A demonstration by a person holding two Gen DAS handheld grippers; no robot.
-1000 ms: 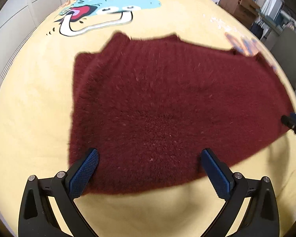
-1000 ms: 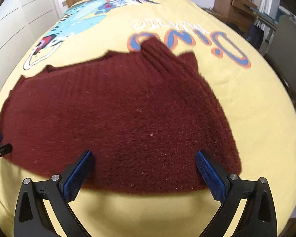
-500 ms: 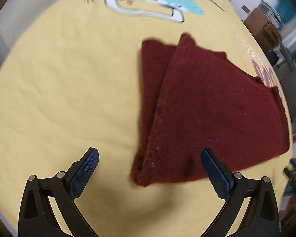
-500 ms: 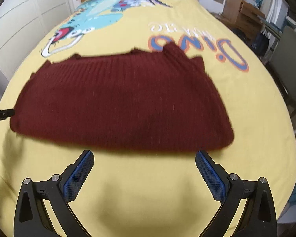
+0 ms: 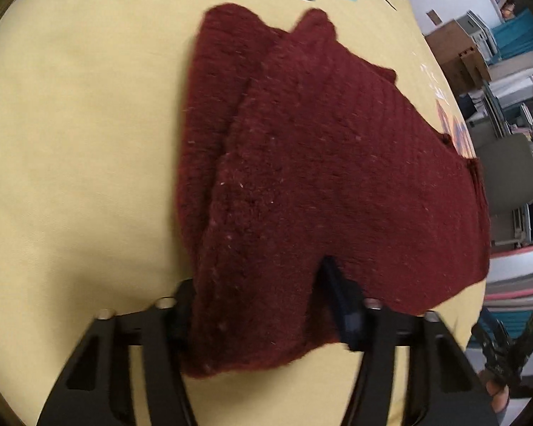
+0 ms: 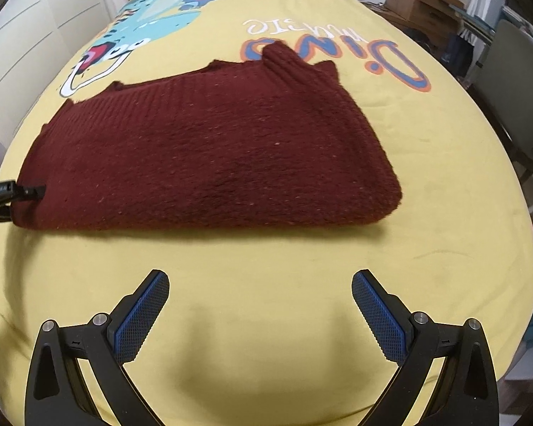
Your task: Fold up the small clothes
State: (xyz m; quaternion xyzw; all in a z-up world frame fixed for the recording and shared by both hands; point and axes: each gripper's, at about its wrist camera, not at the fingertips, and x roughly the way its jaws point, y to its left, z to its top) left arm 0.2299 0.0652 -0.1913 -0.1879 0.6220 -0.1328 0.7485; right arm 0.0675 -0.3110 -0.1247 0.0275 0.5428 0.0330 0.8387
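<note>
Yellow bedspread (image 6: 444, 213) with a cartoon print covers the bed, and on it lies the maroon knit sweater (image 6: 209, 156), already doubled over into a broad wedge, its collar pointing toward the print and its thick folded edge facing the right gripper.

The left gripper (image 5: 263, 298) is at the sweater's near-left corner. Its jaws have just been closing, and that corner now sits bunched between them, so I read it as a grip on the knit, both layers by the look of it. The right gripper (image 6: 259, 316) hangs over bare bedspread just short of the sweater, jaws wide apart and holding nothing.

The step in hand seems to be the next fold across the sweater. To do it well, the left jaws should hold every layer at that corner, or the lower ply will drag behind. The right gripper ought to take the matching corner on the sweater's other side, so that both ends lift level. The knit is thick and soft; carry it low and lay it down edge to edge.
</note>
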